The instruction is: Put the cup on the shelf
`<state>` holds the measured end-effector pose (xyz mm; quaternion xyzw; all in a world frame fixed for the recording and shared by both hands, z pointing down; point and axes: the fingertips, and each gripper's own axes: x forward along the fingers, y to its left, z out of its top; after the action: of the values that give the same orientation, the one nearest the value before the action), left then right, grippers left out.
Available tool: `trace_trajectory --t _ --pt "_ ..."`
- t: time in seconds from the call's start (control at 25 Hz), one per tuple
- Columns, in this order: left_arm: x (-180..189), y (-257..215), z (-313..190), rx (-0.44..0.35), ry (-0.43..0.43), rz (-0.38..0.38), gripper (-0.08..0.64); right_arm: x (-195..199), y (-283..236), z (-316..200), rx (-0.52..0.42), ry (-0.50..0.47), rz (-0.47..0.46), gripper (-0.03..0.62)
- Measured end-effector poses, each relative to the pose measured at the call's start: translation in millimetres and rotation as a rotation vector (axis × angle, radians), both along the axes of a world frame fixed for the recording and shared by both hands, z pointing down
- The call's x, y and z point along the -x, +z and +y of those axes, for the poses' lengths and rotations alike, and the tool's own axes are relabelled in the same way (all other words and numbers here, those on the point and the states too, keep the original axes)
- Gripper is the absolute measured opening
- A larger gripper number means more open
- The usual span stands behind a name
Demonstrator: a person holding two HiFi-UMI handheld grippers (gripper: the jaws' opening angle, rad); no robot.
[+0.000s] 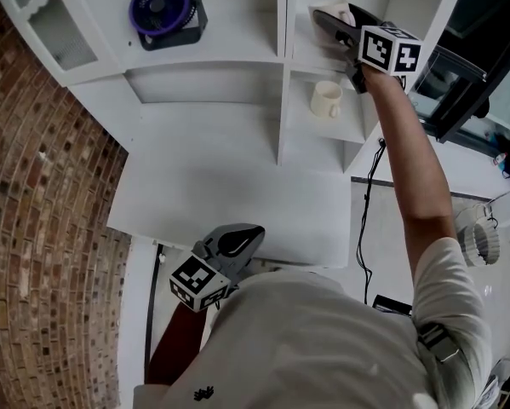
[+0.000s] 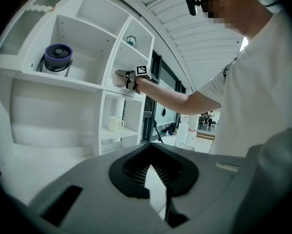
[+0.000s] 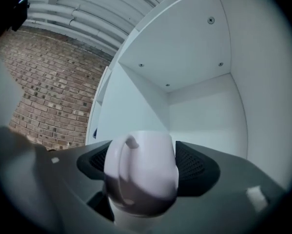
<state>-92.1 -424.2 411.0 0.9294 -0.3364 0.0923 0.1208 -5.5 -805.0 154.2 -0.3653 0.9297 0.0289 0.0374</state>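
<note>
Your right gripper [image 1: 333, 22] is clamped on a white cup [image 3: 142, 172], jaws on either side of the body, handle toward the camera and a bit left. It reaches into the upper right compartment [image 3: 199, 82] of the white shelf unit [image 1: 282, 75], your arm stretched out. The cup is in the jaws inside that compartment. Can't tell if its base touches the board. In the right gripper view the compartment has plain white walls and small screws in its top panel.

Your left gripper [image 1: 237, 244] is low, near your torso, over the near edge of the desk [image 1: 229, 186]. Its jaw tips meet, with only a thin sliver of light behind them and nothing between.

A second white cup [image 1: 326, 99] stands upright in the compartment just below, handle to the right in the head view. A purple fan [image 1: 163, 8] on a dark base sits on the wide shelf to the left. The desk top is white and bare where visible.

There's a red brick wall [image 1: 42, 228] on the left. A black cable [image 1: 367, 203] hangs down the right side of the unit, with dark-framed glass [image 1: 459, 83] further right. A ribbed metal ceiling [image 3: 82, 18] runs overhead.
</note>
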Motion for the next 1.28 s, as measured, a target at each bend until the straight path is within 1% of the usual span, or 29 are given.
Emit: trace_trajectory --t 0.08,0.2,0.4,0.72,0.92,1.04,1.12,1.28 --pt "0 1 0 0.002 -0.002 0.002 0.006 2 3 -4 0.019 0.016 0.036 0.393" --pt "0 1 2 0.005 0.000 0.003 0.006 0 9 -12 0.023 0.070 0.114 0.393" --pt "2 2 7 0.000 -0.002 0.008 0.006 -10 19 -18 0.064 0.096 0.175 0.390" --pt "7 4 15 0.006 0.011 0.001 0.006 -30 24 -39 0.144 0.175 0.185 0.388" --pt "13 5 21 0.013 0.007 0.002 0.006 -38 27 -49 0.205 0.188 0.173 0.388" --pt "18 7 25 0.022 0.004 -0.004 0.006 -40 29 -51 0.197 0.213 0.207 0.393" --pt "22 8 26 0.023 0.002 -0.007 0.006 -40 31 -50 0.191 0.228 0.225 0.417" --pt "25 4 30 0.014 0.006 0.000 0.006 -43 32 -46 0.194 0.246 0.215 0.428"
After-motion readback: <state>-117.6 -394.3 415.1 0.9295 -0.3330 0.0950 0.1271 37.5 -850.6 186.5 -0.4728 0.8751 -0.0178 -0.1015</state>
